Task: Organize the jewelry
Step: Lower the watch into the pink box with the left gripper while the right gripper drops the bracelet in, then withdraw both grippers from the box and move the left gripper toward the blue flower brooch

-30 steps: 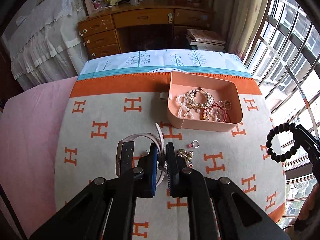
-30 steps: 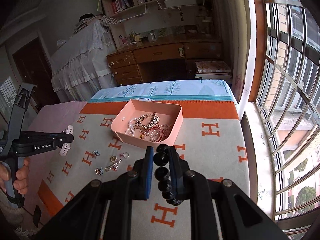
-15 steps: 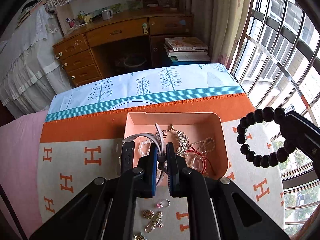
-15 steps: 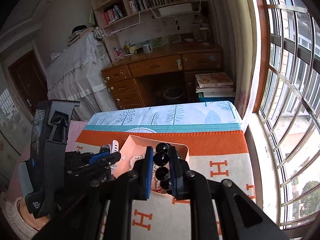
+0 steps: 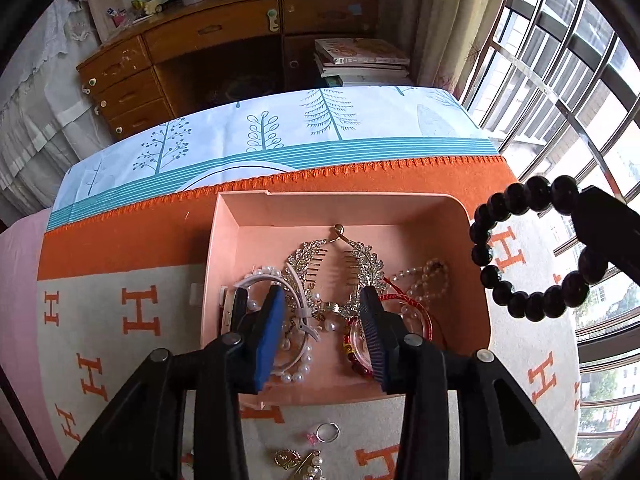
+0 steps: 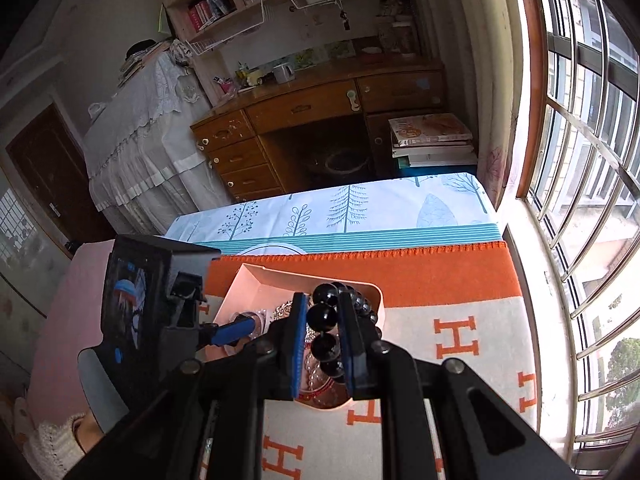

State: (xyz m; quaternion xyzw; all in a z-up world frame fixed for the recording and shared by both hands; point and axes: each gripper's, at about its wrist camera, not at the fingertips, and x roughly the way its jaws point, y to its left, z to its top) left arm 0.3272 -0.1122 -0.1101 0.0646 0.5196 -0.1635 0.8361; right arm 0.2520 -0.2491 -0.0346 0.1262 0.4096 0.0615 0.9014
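1. Left wrist view: our left gripper (image 5: pixel 322 332) hangs over the shallow pink rectangular plastic tray (image 5: pixel 476 280), and its jaws are opening. A second ago they were clamped on the white-strapped wristwatch (image 5: pixel 276 292) above the blanket. Now the watch lies in the tray's left part, loose between the blue pads (they no longer press on it), resting on the pearl strands beside the rhinestone leaf-shaped hair comb (image 5: pixel 336 264). So we judge the watch delivered.

2. In the same view, the small silver ring with a pink stone (image 5: pixel 326 432) and a few gold charms are left on the cream blanket with orange H letters (image 5: pixel 140 312), just this side of the tray. These are not yet sorted.

3. Right wrist view: our right gripper (image 6: pixel 322 344) has travelled in from the blanket's near side and now sits just over the tray's near rim. Its jaws are closed on the bracelet of large glossy black beads (image 6: pixel 322 316), which hangs above the tray and is not yet inside it.

4. Our judgement: the bracelet goes in next, and the left gripper must clear out first, since the two crowd the same tray.
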